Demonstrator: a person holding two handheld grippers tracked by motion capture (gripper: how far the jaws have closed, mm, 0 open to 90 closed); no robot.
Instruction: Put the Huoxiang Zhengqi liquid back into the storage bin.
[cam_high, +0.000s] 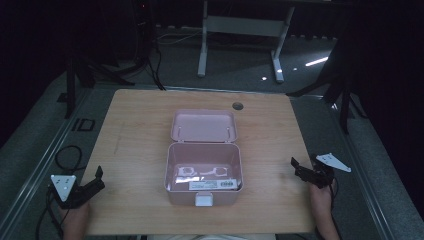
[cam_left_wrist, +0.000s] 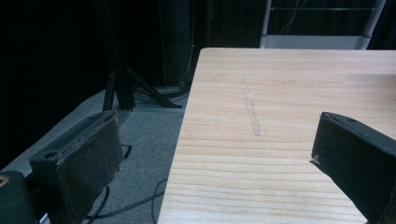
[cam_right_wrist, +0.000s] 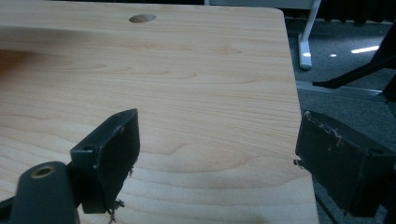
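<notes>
One wooden table (cam_high: 135, 150) on grey carpet (cam_high: 240, 65).

wooden table (cam_high: 135, 150), open pink box (cam_high: 202, 172)

Dim room overall; light falls from above onto the pale wooden table (cam_high: 130, 150), surroundings drop to near black. Bright streak and small glints of reflected light on the grey carpeted floor (cam_high: 240, 70) beyond. High view soft, grainy, low detail; printed label inside the open pink plastic box (cam_high: 204, 172) unreadable. Box interior shaded along its near wall. In both gripper views near black jaws are blurred and wood grain reads fairly sharp. Soft dark shadow across the table's top-left corner in right gripper view.
</notes>
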